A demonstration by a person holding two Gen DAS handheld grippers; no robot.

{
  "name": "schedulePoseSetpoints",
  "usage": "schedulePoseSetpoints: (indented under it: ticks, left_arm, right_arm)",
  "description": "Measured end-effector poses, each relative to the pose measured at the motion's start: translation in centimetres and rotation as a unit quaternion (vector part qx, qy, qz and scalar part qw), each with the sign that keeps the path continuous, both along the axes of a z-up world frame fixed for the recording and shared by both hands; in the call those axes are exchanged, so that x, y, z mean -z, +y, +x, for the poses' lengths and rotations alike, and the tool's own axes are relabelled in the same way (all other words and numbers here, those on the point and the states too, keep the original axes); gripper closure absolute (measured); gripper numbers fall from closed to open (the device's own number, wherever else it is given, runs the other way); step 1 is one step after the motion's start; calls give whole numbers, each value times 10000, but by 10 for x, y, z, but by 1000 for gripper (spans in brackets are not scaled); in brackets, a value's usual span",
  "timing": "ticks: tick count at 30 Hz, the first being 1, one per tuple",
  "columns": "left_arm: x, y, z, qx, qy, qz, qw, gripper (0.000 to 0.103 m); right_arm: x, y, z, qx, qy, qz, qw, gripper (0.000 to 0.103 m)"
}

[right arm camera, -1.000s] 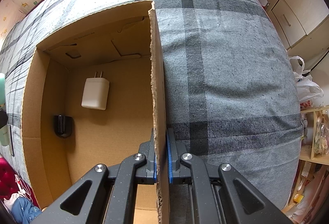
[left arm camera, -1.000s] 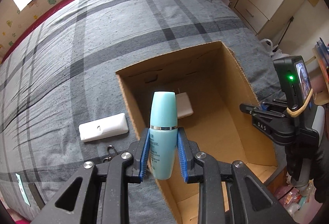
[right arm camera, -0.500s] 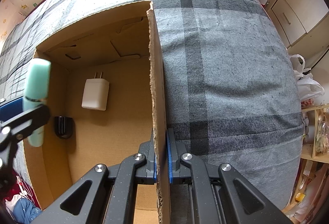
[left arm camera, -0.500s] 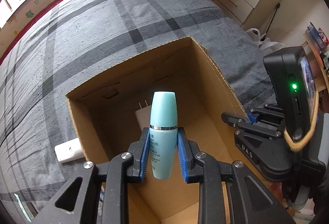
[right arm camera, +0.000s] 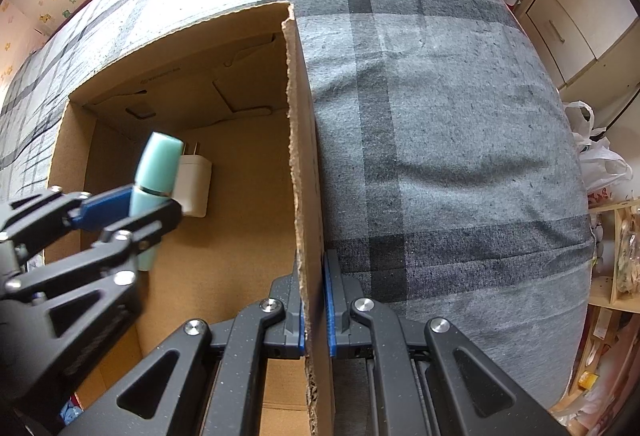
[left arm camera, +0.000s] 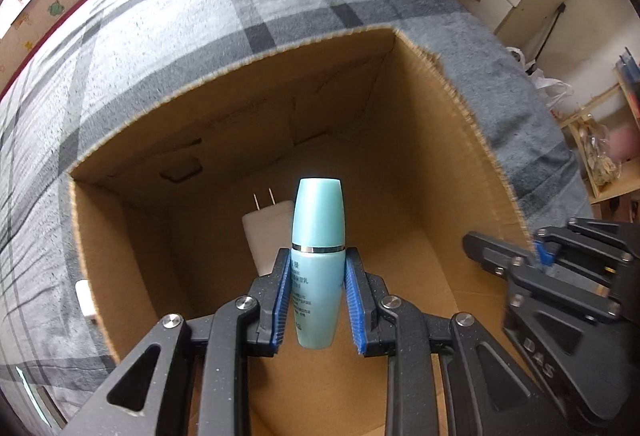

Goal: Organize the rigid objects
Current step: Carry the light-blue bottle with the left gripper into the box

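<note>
My left gripper (left arm camera: 318, 296) is shut on a teal cosmetic bottle (left arm camera: 318, 236) and holds it over the open cardboard box (left arm camera: 436, 139). A white plug charger (left arm camera: 264, 232) lies on the box floor behind the bottle. In the right wrist view the bottle (right arm camera: 154, 171) and left gripper (right arm camera: 132, 211) hang inside the box, in front of the charger (right arm camera: 194, 183). My right gripper (right arm camera: 314, 300) is shut on the box's right wall (right arm camera: 304, 171); it also shows in the left wrist view (left arm camera: 536, 260).
The box sits on a bed with a grey plaid cover (right arm camera: 440, 123). A white flat object (left arm camera: 84, 300) lies on the bed left of the box. Cabinets (right arm camera: 568, 19) and a cluttered shelf (right arm camera: 616, 256) stand to the right.
My left gripper has carried the teal bottle rightward from the box's left edge to over the box interior and lower into it. The right gripper has kept its hold on the wall.
</note>
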State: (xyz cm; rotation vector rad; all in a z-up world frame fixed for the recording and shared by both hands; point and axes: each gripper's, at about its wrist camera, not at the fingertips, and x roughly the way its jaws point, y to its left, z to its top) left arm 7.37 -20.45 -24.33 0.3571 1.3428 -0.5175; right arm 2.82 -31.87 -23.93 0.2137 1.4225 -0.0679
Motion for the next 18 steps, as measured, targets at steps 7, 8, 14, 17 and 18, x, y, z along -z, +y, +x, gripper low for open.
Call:
schedulePoseSetpoints:
  ticks: [7,8,14,17,18]
  left_arm:
    - [25,-3,-3,47,95,154,9998,75]
    - [28,-3,-3,44,114,179,9998,75]
    - [34,-4,-8,159,109,259,9995,75]
    - [35,-5,-9,181,132,254,9994,75]
    - [35,-4,-9,190,124,259,9994,75]
  right_arm:
    - [0,0,0,16,-3,22,10000,97]
    - [0,0,0,15,-5,21,10000,97]
    - [1,-1,-1,29,-6,34,10000,97]
    - [0,-1,-1,27,-5,41,10000,97]
    - [0,-1,-1,22,-5,41,10000,97]
